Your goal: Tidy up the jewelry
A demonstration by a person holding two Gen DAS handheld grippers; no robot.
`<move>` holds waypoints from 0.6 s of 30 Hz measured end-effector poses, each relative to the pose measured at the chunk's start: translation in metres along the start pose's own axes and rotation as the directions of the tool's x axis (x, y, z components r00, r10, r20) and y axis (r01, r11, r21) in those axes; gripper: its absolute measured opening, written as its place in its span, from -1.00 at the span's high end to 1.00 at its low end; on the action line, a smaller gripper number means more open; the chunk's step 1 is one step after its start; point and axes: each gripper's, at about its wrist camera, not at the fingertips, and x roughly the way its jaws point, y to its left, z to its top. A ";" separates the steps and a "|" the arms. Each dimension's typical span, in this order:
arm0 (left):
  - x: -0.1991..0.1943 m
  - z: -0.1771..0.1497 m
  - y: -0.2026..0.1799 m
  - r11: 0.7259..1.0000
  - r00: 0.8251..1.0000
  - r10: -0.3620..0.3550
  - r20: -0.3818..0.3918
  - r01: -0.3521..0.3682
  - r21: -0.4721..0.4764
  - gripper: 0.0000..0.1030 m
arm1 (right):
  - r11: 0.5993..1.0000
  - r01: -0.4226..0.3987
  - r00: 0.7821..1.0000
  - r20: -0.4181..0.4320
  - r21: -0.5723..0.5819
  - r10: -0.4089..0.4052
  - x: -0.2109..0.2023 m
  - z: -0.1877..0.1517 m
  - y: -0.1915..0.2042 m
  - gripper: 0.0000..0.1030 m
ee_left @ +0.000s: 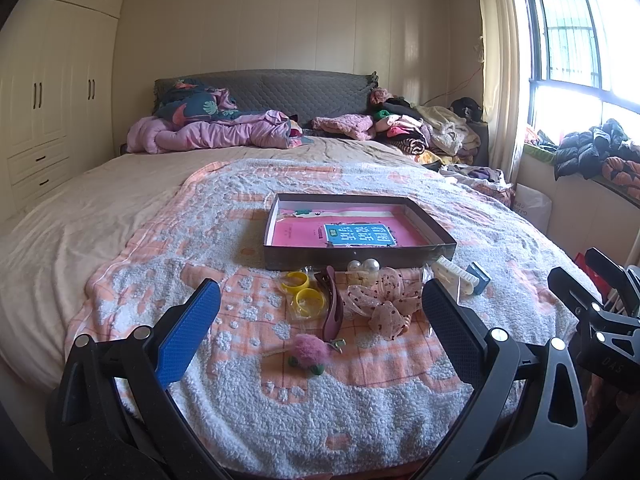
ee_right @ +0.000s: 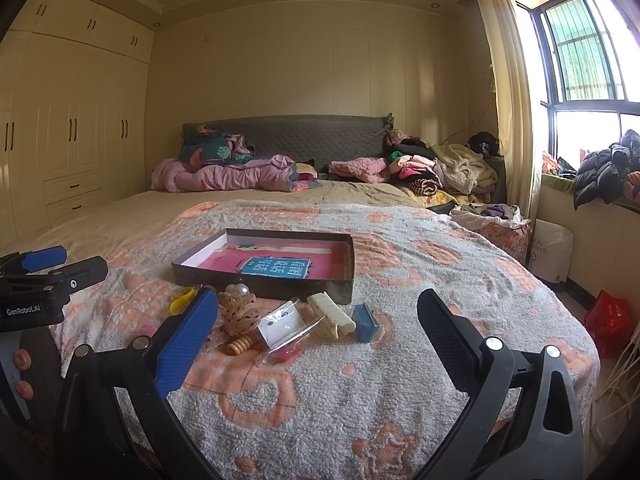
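A dark shallow box (ee_left: 360, 257) (ee_right: 256, 286) with a pink booklet inside sits on the blanket. In front of it lie hair accessories: yellow rings (ee_left: 303, 289), a maroon hair clip (ee_left: 334, 309), a dotted pink bow (ee_left: 384, 300) (ee_right: 239, 312), pearl pieces (ee_left: 363, 267), a pink pom-pom clip (ee_left: 310, 350), a cream comb clip (ee_left: 456, 276) (ee_right: 331, 314), a small blue box (ee_left: 479, 277) (ee_right: 366, 322), a clear packet (ee_right: 286, 326) and a wooden ring piece (ee_right: 239, 345). My left gripper (ee_left: 320, 328) is open and empty above the near items. My right gripper (ee_right: 318, 330) is open and empty.
The blanket (ee_left: 280, 400) covers a large bed with pink bedding (ee_left: 208, 132) and a clothes pile (ee_left: 420, 128) at the headboard. A wardrobe (ee_left: 48, 100) stands left. A window ledge with jackets (ee_left: 600, 152), a white bag (ee_right: 554, 250) and a red bag (ee_right: 608, 320) are right.
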 end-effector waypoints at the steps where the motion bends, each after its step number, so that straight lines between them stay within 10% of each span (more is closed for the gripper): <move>1: 0.000 0.000 0.000 1.000 1.000 0.001 0.000 -0.001 0.000 -0.79 | 1.000 0.001 1.000 -0.001 -0.001 -0.001 0.000 0.000 0.000 -0.88; 18: 0.001 0.009 0.005 1.000 1.000 0.003 -0.020 -0.003 -0.019 -0.79 | 0.999 -0.036 0.999 -0.041 -0.015 0.035 0.013 0.003 0.004 -0.88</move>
